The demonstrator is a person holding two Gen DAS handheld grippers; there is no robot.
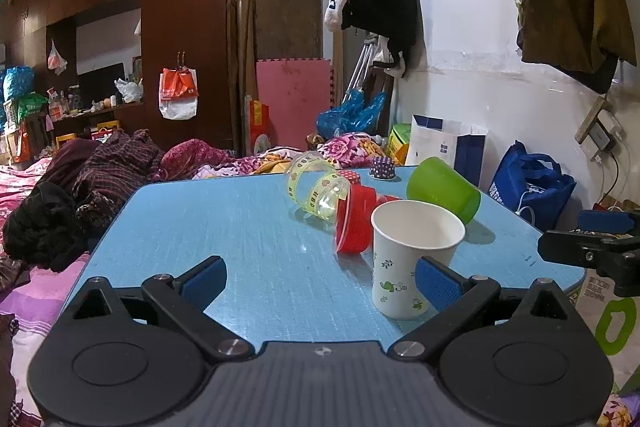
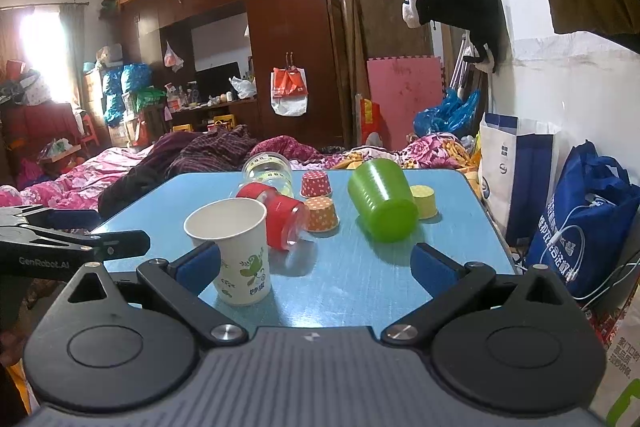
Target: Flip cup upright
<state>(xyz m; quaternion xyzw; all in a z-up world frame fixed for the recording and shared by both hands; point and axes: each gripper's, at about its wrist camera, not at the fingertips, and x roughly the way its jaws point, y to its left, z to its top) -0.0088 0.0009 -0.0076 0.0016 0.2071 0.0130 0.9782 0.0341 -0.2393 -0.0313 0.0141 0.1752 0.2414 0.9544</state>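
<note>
A white paper cup [image 1: 412, 259] with green leaf print stands upright on the blue table [image 1: 240, 227]; it also shows in the right wrist view [image 2: 236, 247]. A green plastic cup [image 1: 444, 193] lies on its side behind it, also in the right wrist view [image 2: 382, 205]. A red cup [image 1: 356, 219] and a clear cup with yellow tape [image 1: 316, 189] lie on their sides. My left gripper [image 1: 318, 283] is open and empty, its right pad beside the paper cup. My right gripper [image 2: 316, 265] is open and empty, its left pad next to the paper cup.
Small dotted baking cups [image 2: 320, 213] and a yellow one [image 2: 424, 201] stand upside down at the table's far side. A bed with clothes [image 1: 100, 171] lies to the left. Bags [image 2: 580, 211] stand by the wall on the right.
</note>
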